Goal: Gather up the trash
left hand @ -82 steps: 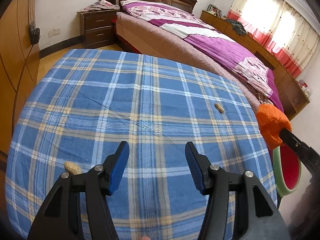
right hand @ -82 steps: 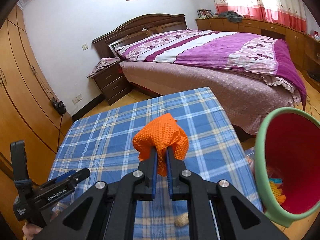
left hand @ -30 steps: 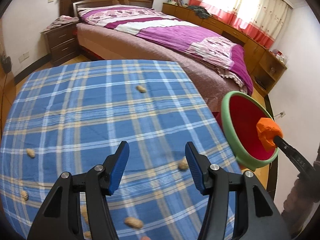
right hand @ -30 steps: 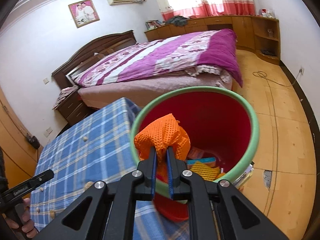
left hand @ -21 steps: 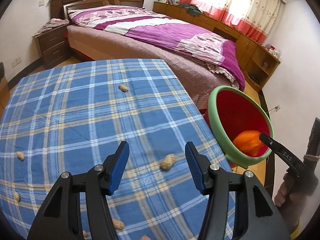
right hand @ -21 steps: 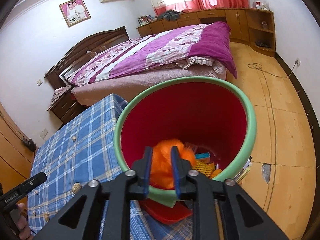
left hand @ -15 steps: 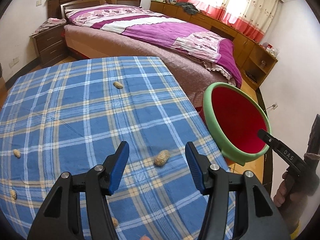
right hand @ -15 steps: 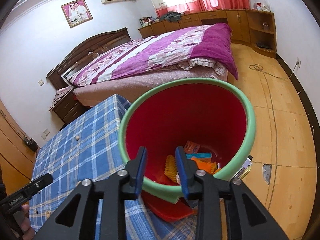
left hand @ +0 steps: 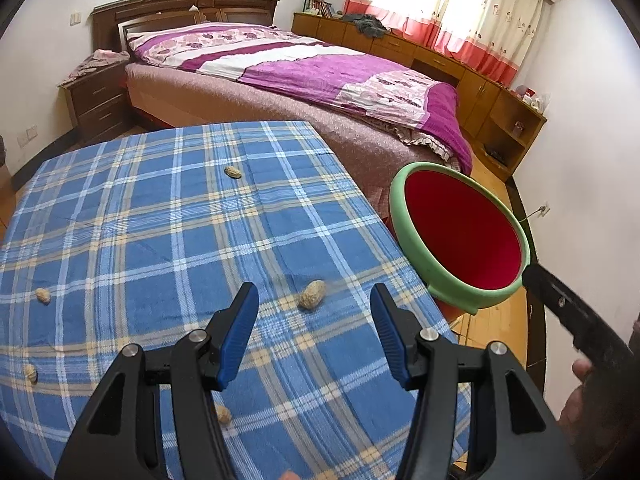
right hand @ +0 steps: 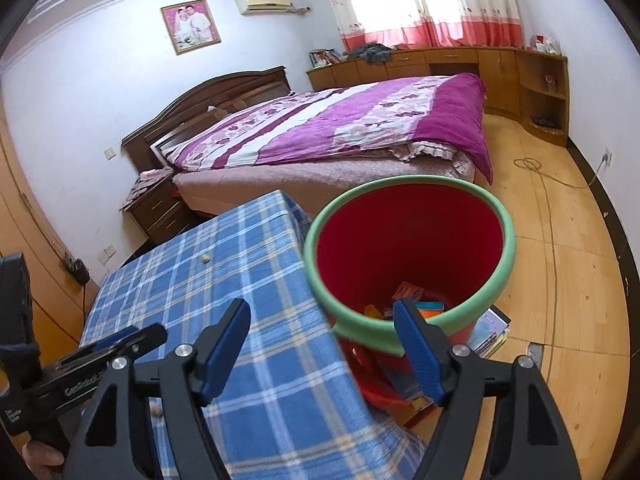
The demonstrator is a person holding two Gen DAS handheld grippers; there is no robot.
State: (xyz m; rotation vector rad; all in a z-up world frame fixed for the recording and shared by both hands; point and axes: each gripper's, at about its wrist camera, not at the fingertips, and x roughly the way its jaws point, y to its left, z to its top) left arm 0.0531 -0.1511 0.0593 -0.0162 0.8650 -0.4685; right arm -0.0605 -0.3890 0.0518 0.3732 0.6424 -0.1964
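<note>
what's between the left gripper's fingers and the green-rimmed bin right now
In the left wrist view, one peanut shell lies on the plaid tablecloth just ahead of the open left gripper; beyond it, bare cloth reaches the table edge before the bin.

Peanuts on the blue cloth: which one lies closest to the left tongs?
The peanut lying just ahead between the open left tongs; the others are scattered farther off.

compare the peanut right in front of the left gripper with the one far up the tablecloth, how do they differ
The near peanut lies close to the table's bin-side edge, just ahead of the left gripper, and looks larger. The far peanut lies well beyond it, toward the bed, and looks smaller. Both are tan shells lying loose on the blue plaid tablecloth.
</note>
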